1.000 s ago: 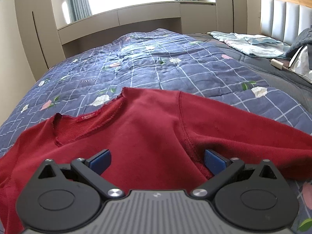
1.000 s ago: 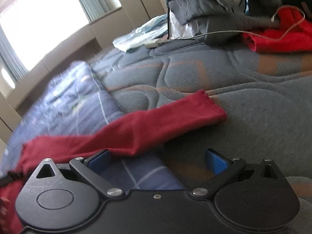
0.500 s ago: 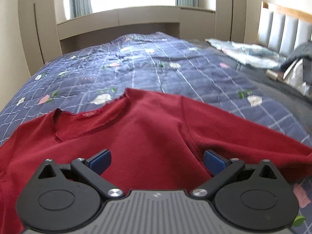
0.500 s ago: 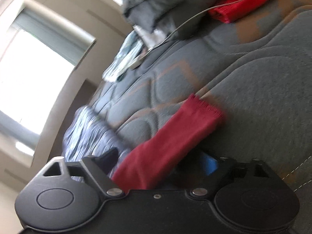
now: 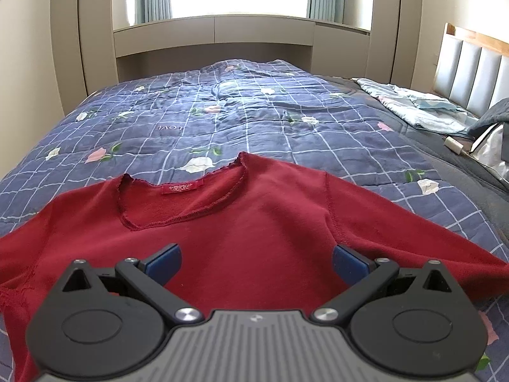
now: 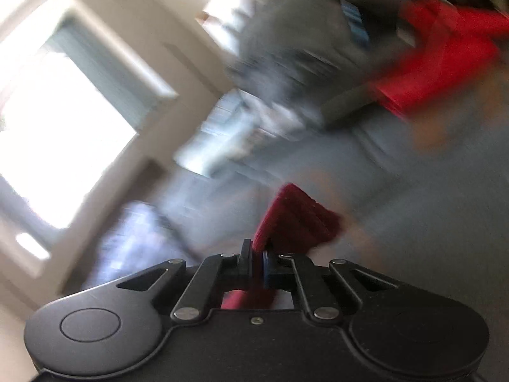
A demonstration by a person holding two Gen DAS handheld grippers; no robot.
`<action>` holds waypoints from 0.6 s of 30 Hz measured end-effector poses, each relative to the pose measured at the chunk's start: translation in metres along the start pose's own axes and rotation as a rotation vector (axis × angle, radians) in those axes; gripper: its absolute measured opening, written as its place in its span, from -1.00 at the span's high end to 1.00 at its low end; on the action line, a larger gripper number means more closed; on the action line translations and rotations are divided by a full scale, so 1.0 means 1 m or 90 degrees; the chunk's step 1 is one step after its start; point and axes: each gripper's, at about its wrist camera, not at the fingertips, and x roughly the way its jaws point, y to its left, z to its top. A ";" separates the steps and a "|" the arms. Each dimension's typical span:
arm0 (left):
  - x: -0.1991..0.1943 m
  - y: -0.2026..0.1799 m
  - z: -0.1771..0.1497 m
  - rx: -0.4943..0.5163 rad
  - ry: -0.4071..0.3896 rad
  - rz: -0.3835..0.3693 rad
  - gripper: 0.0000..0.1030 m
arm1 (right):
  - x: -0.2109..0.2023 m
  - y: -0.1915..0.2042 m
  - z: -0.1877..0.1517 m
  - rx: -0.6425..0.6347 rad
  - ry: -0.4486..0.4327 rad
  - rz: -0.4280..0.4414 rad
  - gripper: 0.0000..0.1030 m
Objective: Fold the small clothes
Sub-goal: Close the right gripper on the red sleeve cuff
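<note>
Right wrist view is smearing heavily with blur: a bright window, a grey heap (image 6: 286, 41) and a vivid red cloth (image 6: 439, 60) at upper right are showing only as streaks, and what the heap is made of is impossible to make out. The right gripper (image 6: 257, 262) has just been closing and its jaws are now standing pressed together on the cuff end of the dark red sleeve (image 6: 296, 219), which is fanning out beyond the fingertips over the grey mattress cover (image 6: 429, 222).

In the left wrist view, the red sweater (image 5: 254, 222) is lying face up on the blue checked quilt (image 5: 238, 111) of the bed, neckline and label pointing toward the window. Its lower body is hiding behind the gripper housing, and both sleeves are running out of frame at the sides. The left gripper (image 5: 256, 261) is hanging wide open above the sweater's chest, its blue pads (image 5: 163, 262) gripping nothing. A pale folded cloth (image 5: 413, 108) is lying near the headboard (image 5: 470, 67), partly cut off at the right edge.
</note>
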 end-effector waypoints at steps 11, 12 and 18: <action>0.010 -0.012 -0.017 0.023 0.049 0.005 -1.00 | -0.024 -0.027 0.010 -0.070 -0.015 -0.032 0.89; 0.010 -0.012 -0.018 0.029 0.055 0.005 -1.00 | -0.020 -0.039 0.005 -0.051 0.009 -0.054 0.89; 0.009 -0.004 -0.016 0.025 0.088 -0.026 -1.00 | -0.010 -0.051 -0.011 -0.029 0.044 -0.100 0.89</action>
